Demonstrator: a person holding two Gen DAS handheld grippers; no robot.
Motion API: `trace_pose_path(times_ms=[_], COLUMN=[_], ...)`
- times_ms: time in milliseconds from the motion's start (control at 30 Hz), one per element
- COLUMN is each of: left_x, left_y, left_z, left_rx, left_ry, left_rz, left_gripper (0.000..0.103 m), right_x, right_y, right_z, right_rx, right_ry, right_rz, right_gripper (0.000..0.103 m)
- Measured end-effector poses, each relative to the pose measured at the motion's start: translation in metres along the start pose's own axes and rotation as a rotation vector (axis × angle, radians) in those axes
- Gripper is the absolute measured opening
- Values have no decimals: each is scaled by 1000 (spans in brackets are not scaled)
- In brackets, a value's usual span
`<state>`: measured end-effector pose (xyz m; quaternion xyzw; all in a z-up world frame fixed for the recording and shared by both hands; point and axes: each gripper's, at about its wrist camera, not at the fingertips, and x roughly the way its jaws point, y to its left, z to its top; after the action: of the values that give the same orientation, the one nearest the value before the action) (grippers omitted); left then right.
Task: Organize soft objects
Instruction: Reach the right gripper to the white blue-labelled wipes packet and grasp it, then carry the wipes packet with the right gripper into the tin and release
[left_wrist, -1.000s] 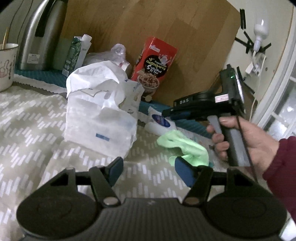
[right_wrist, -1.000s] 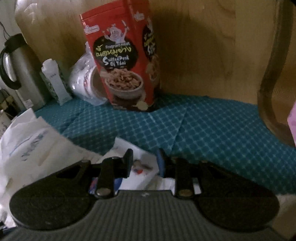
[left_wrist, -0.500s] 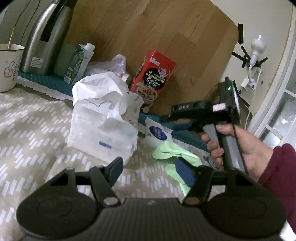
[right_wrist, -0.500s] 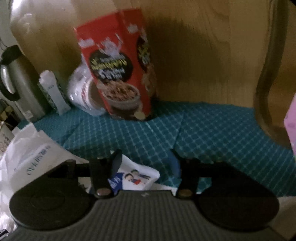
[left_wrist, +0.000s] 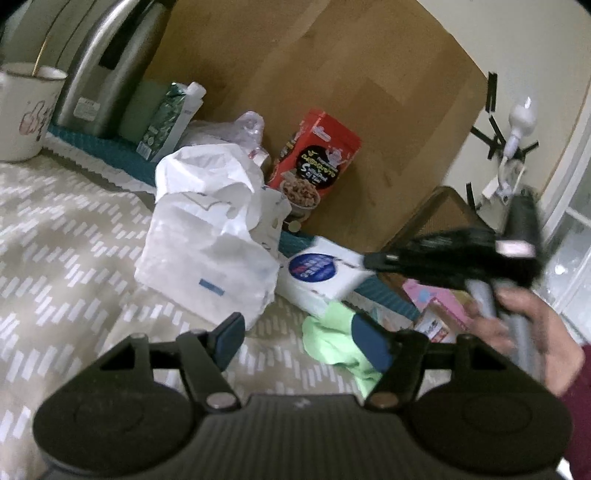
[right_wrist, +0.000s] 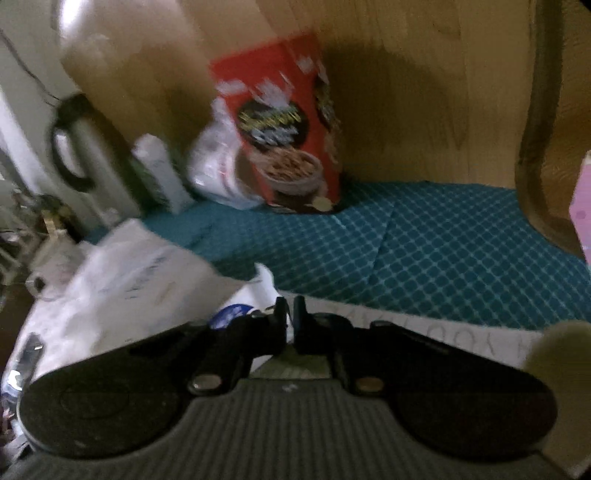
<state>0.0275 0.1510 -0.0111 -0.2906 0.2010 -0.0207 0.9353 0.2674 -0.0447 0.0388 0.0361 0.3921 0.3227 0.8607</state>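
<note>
In the left wrist view a white tissue pack with a blue round label (left_wrist: 321, 271) is held tilted off the cloth by my right gripper (left_wrist: 369, 263). In the right wrist view my right gripper (right_wrist: 290, 312) is shut on the pack's edge (right_wrist: 236, 314). A light green cloth (left_wrist: 330, 341) lies crumpled below it. My left gripper (left_wrist: 301, 341) is open and empty, hovering over the patterned bed cover (left_wrist: 74, 251), its right finger over the green cloth. A crumpled white plastic bag (left_wrist: 210, 236) sits to the left.
A red snack box (left_wrist: 314, 166), a clear bag (left_wrist: 236, 129), a green carton (left_wrist: 166, 118), a steel flask (left_wrist: 107, 74) and a white mug (left_wrist: 26, 110) stand along the wooden board (left_wrist: 332, 74). A teal mat (right_wrist: 443, 240) runs along it. Pink packs (left_wrist: 436, 302) lie at right.
My right gripper opened, then shut on the tissue pack and lifted it to the right. My left gripper drew back and upward a little, still open.
</note>
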Motion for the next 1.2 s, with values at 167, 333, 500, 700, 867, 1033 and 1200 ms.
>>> trace_pose_path(times_ms=[167,333,500,700,867,1033,1200], left_x=[-1,-3,0,-4,18,47,64], left_y=[1,-10,-29,-100,-154,-182,-195], left_z=[0,-2,-5,-21,-46,-77,-94], left_rx=[-6,71,146,232,262,327,414], left_ry=[-5,-14,13,126,373,513,503], left_rz=[-5,-2,10,-207,-316,-272,-205], left_gripper=[66,66,66,66,66,69,84], right_x=[-68,-136,-178,-215,-221,-194,-173], right_y=[8,-13,-49,-64,-52,-40,-49], right_z=[-31,-105,-198,-247,-242,-246,-246], right_rx=[-23,-3,144,233,60,-212,-356], right_ry=[-103,-190,-183,-227,-275,-207,-189], right_rz=[66,-15,-174,-185,-116,-158,-143], right_gripper=[3,2,3,22,72,74,77])
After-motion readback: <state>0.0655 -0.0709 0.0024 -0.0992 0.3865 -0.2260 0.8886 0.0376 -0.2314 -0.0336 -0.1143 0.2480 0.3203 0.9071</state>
